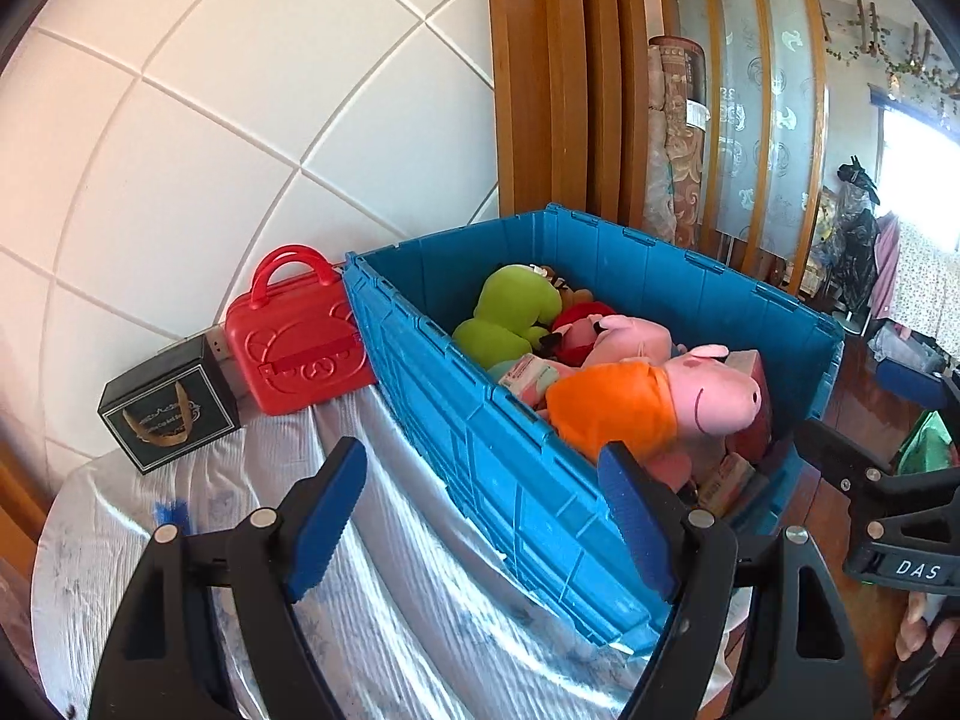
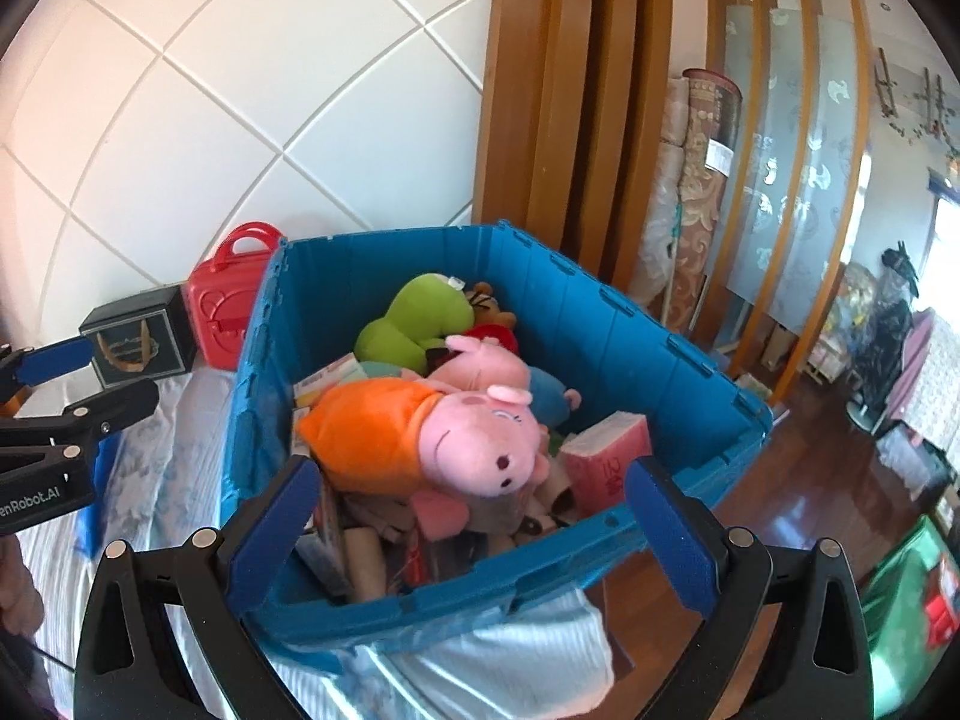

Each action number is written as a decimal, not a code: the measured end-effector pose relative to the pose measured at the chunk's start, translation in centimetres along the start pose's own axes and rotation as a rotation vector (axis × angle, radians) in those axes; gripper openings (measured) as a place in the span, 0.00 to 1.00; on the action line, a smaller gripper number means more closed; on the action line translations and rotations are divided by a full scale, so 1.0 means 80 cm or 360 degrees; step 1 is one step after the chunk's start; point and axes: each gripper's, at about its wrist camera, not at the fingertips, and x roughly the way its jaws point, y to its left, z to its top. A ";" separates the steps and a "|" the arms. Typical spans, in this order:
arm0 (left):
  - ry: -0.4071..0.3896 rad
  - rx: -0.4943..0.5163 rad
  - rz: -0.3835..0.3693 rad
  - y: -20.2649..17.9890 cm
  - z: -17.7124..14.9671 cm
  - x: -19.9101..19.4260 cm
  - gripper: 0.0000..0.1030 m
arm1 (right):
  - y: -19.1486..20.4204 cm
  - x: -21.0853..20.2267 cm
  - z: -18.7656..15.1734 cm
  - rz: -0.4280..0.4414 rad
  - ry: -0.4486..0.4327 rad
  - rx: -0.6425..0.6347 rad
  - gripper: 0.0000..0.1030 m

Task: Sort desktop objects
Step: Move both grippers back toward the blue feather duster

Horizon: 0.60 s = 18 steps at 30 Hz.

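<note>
white tiled wall behind; one blue crate (image 2: 600,324), two pink pig plushes (image 2: 480,444), one green plush (image 2: 414,318); both grippers' jaws released, empty.

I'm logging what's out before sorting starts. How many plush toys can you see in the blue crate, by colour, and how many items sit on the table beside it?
Pink pig plush: 2, one in orange, one behind
Green plush: 1
Brown plush: 1, mostly hidden
Red case beside the crate: 1
Black box beside the crate: 1
Total: 6
</note>
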 end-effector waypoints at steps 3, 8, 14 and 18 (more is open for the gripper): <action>0.0012 -0.0006 -0.0007 0.007 -0.015 -0.019 0.77 | 0.017 -0.021 -0.011 -0.0006 0.0002 -0.0007 1.00; 0.0023 -0.0077 0.0040 0.031 -0.044 -0.048 0.77 | 0.046 -0.056 -0.027 0.0042 -0.0005 -0.0022 1.00; 0.0084 -0.0205 0.0199 0.099 -0.092 -0.069 0.77 | 0.119 -0.081 -0.035 0.0214 -0.0032 -0.0145 1.00; 0.0167 -0.0356 0.0347 0.169 -0.129 -0.070 0.77 | 0.186 -0.069 -0.033 0.0380 -0.0012 -0.0293 1.00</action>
